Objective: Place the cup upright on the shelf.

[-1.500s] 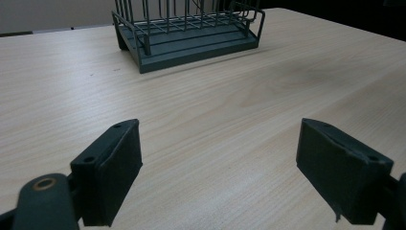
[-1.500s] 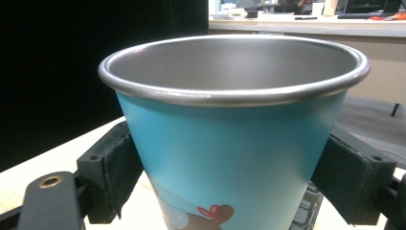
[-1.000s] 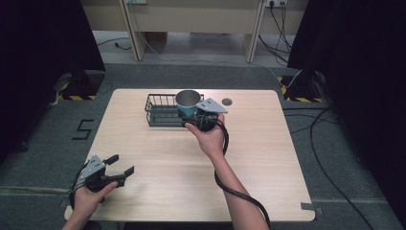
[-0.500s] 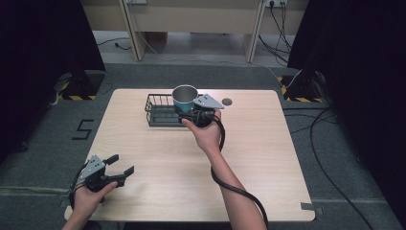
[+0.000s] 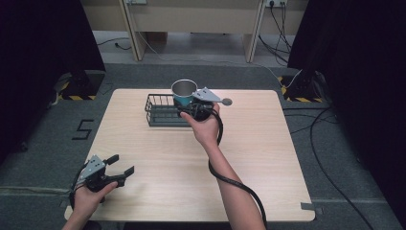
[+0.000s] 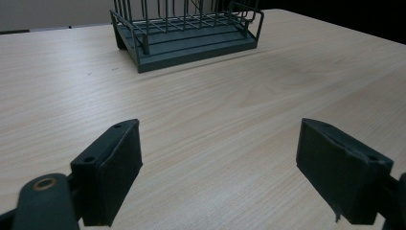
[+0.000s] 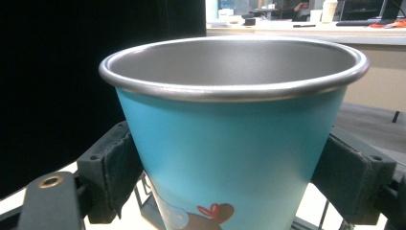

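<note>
Two grippers: one in each of the person's hands, both over the wooden table (image 5: 268, 158).
Right gripper (image 5: 194, 106): held above the right end of the wire rack, its jaws clamped on the sides of the cup — in the right gripper view a black pad (image 7: 115, 167) presses each flank.
Cup (image 5: 183, 92): a teal metal cup with a bare steel rim and inside, upright, mouth up; lifted over the rack's right end, near the far edge of the table. A small red and brown printed figure (image 7: 215, 212) shows low on its wall. Whether its base touches the rack cannot be told.
Wire rack (image 5: 163, 110): dark, low, with upright bars on a flat base; it stands near the middle of the far edge, slightly left of centre.
Left gripper (image 5: 116, 171): at the near left corner, low over the table, jaws spread wide with bare wood between them — nothing held. Its view looks across the table toward the rack (image 6: 186, 28).
Small dark disc (image 5: 227, 101): lies flat near the far edge, just right of the right gripper.
</note>
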Demonstrator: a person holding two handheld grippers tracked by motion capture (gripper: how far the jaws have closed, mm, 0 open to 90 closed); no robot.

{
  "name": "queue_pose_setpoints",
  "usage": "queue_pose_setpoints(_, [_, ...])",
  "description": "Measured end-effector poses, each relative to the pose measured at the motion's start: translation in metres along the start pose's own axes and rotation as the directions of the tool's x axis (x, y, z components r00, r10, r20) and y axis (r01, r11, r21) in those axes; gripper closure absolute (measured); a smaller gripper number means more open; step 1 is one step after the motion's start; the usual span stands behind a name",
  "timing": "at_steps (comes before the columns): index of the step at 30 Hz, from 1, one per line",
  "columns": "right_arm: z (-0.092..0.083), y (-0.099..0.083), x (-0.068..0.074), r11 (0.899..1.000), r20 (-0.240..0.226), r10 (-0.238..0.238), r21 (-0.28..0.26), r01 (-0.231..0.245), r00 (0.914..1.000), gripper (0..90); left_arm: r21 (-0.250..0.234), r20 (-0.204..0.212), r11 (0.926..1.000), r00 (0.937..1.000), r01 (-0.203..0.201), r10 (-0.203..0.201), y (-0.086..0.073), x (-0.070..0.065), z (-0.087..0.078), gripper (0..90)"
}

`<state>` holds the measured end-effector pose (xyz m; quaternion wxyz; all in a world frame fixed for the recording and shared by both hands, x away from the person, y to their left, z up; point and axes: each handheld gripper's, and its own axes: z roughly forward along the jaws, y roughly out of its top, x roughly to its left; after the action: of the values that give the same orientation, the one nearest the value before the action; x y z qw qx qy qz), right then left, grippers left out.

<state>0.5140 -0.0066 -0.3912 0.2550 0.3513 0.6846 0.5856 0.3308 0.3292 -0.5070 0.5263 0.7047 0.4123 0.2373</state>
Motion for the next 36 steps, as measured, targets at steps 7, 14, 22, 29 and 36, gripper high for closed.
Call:
queue_pose_setpoints(7, [0.008, 0.007, -0.001, 1.000, 0.004, -0.008, 0.002, 0.008, 1.0000, 17.4, -0.001, -0.001, 1.0000, 1.0000, 0.001, -0.001, 0.000, 0.000, 0.000, 15.2])
queue_pose_setpoints(14, [0.019, 0.014, -0.005, 1.000, 0.014, 0.003, 0.003, -0.003, 0.9999, 17.4, -0.001, 0.001, 1.0000, 1.0000, 0.003, -0.003, 0.000, 0.000, 0.000, 15.2])
queue_pose_setpoints(22, [0.030, 0.014, -0.009, 1.000, 0.027, 0.017, 0.021, -0.017, 0.9995, 17.4, -0.004, 0.002, 1.0000, 1.0000, 0.004, -0.004, 0.000, 0.000, 0.000, 15.2])
queue_pose_setpoints(29, [0.038, 0.013, -0.012, 0.999, 0.027, 0.033, 0.038, -0.034, 0.9991, 17.4, -0.003, 0.004, 1.0000, 1.0000, 0.004, -0.004, 0.000, 0.000, 0.000, 15.3])
queue_pose_setpoints(36, [0.046, 0.011, -0.014, 0.998, 0.040, 0.033, 0.052, -0.035, 0.9987, 17.4, -0.004, 0.006, 1.0000, 1.0000, 0.006, -0.006, 0.000, 0.000, 0.000, 15.3])
